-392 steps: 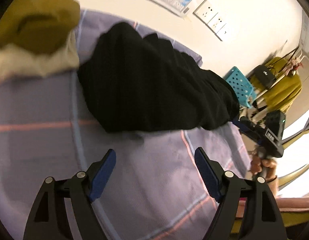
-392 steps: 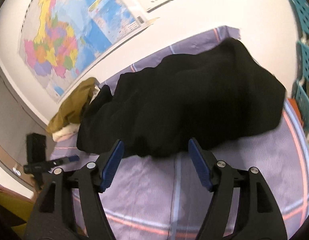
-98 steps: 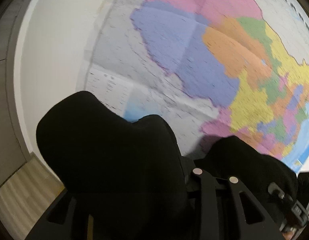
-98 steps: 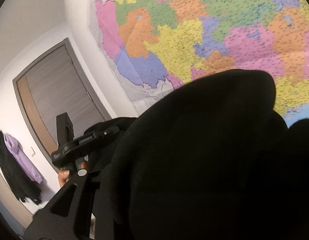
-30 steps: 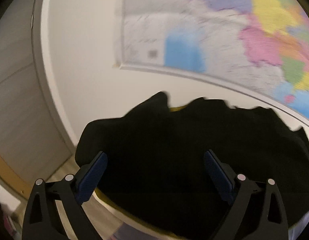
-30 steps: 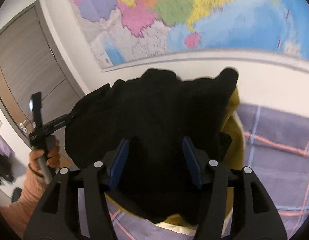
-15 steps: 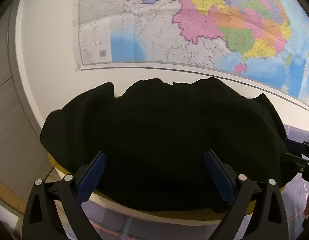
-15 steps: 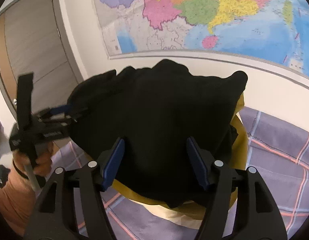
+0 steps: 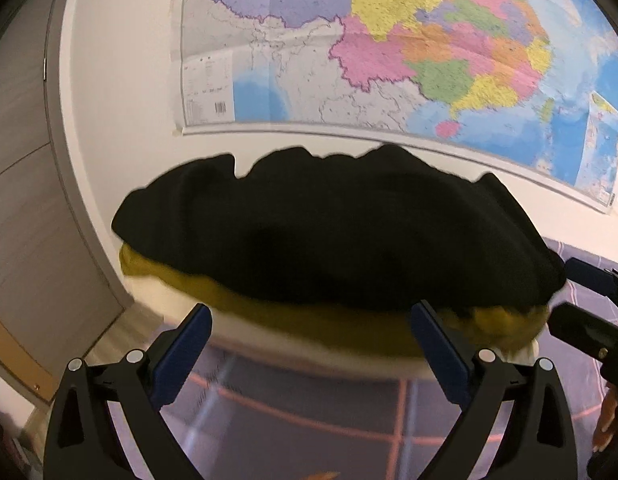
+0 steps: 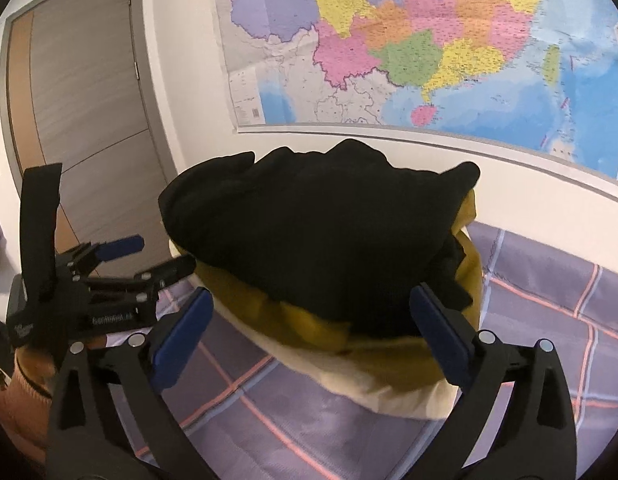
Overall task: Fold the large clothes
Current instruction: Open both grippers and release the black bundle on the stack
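A folded black garment (image 9: pixel 329 236) lies on top of a stack, over a mustard-yellow garment (image 9: pixel 317 324) and a cream one (image 9: pixel 269 352). The same stack shows in the right wrist view: black garment (image 10: pixel 321 236), yellow garment (image 10: pixel 277 316), cream garment (image 10: pixel 373 388). My left gripper (image 9: pixel 313 344) is open and empty, just in front of the stack. My right gripper (image 10: pixel 313 328) is open and empty, close to the stack's near side. The left gripper (image 10: pixel 149 256) also shows at the left of the right wrist view.
The stack sits on a purple checked bedsheet (image 10: pixel 549 320) against a white wall with a large coloured map (image 9: pixel 389 40). A grey door (image 10: pixel 81 80) stands at the left. The right gripper's body (image 9: pixel 589 312) shows at the right edge of the left wrist view.
Both grippers let go of the black garment, which now rests on the stack. Over the last second both open grippers have drawn back a little from the stack.
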